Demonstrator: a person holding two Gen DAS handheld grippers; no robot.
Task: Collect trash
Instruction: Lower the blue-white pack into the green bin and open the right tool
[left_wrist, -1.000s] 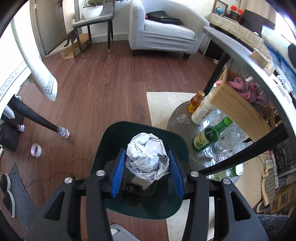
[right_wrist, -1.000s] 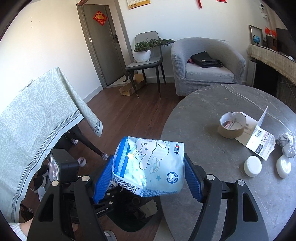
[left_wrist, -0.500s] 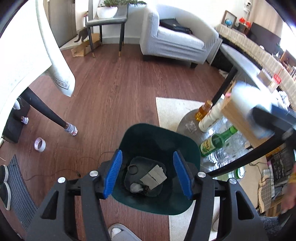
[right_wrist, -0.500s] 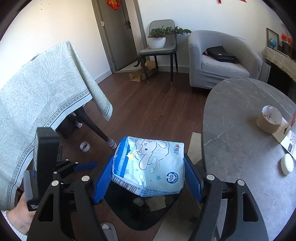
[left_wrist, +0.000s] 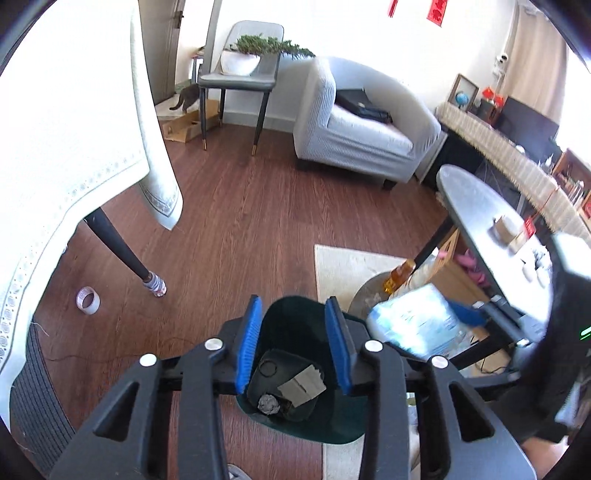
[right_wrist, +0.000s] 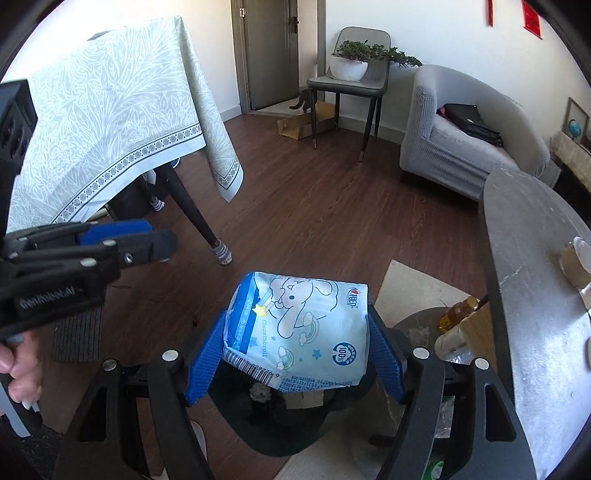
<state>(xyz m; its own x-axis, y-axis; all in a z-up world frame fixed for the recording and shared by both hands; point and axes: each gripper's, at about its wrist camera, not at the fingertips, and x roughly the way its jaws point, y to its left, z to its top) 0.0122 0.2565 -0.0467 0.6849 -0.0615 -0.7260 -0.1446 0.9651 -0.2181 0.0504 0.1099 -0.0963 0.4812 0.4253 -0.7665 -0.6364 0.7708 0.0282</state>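
My left gripper (left_wrist: 294, 347) hangs above the dark green bin (left_wrist: 295, 321); its blue pads hold nothing and its jaws are closing. A crumpled paper ball (left_wrist: 269, 403) and a cardboard scrap (left_wrist: 301, 384) lie on the bin's bottom. My right gripper (right_wrist: 295, 354) is shut on a light-blue tissue pack (right_wrist: 299, 328) with a cartoon print. It holds the pack over the same bin (right_wrist: 280, 428). The left wrist view shows that pack (left_wrist: 413, 325) blurred at the bin's right rim. In the right wrist view the left gripper (right_wrist: 159, 243) sits at the left, gripped by a hand.
A grey round table (right_wrist: 535, 295) with a tape roll (right_wrist: 572, 266) stands to the right, bottles (left_wrist: 399, 277) beneath it. A tablecloth-covered table (right_wrist: 110, 129) and its leg (left_wrist: 122, 251) stand left. A tape roll (left_wrist: 88, 300) lies on the floor.
The left gripper let the crumpled paper ball fall into the bin, rose, and its jaws narrowed. The right gripper carried the tissue pack off the grey table to above the bin.
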